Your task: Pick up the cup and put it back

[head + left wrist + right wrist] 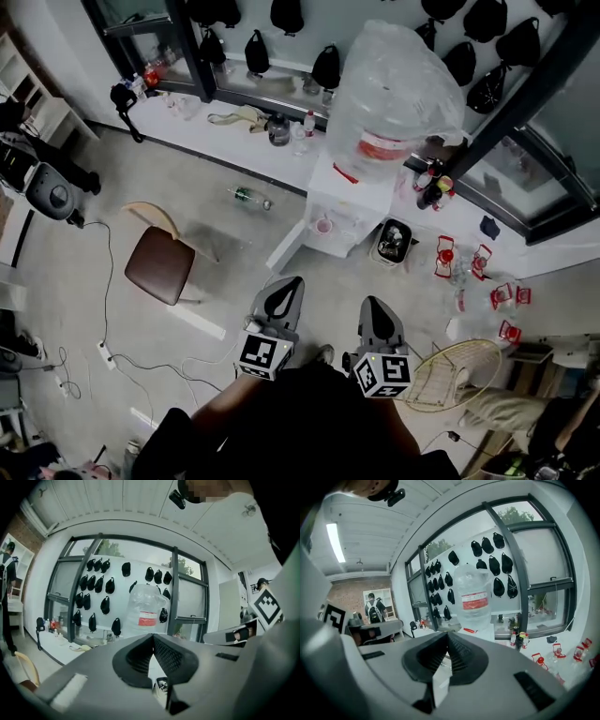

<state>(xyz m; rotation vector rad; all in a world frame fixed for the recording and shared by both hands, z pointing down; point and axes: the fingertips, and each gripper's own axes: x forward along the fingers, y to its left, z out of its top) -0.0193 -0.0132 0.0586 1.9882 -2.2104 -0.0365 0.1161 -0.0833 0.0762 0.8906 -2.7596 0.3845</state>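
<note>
A small pale cup [323, 226] sits on the white water dispenser [319, 192], below the big plastic-wrapped bottle [394, 98]. My left gripper [285, 289] and right gripper [375, 309] hang side by side above the floor, short of the dispenser and pointing toward it. Both are shut and hold nothing. In the left gripper view the black pads [164, 653] meet at the tip of the left gripper [152, 637], with the bottle [146, 613] straight ahead. In the right gripper view the right gripper [447, 635] is likewise closed, and the bottle [474, 599] stands beyond it.
A brown chair [159, 265] stands left on the floor, with a green bottle [251, 198] lying near it. A black bin [394, 242] and red-handled bottles [478, 262] sit right of the dispenser. A wire fan guard [455, 375] lies at the right. Cables [103, 281] trail across the left floor.
</note>
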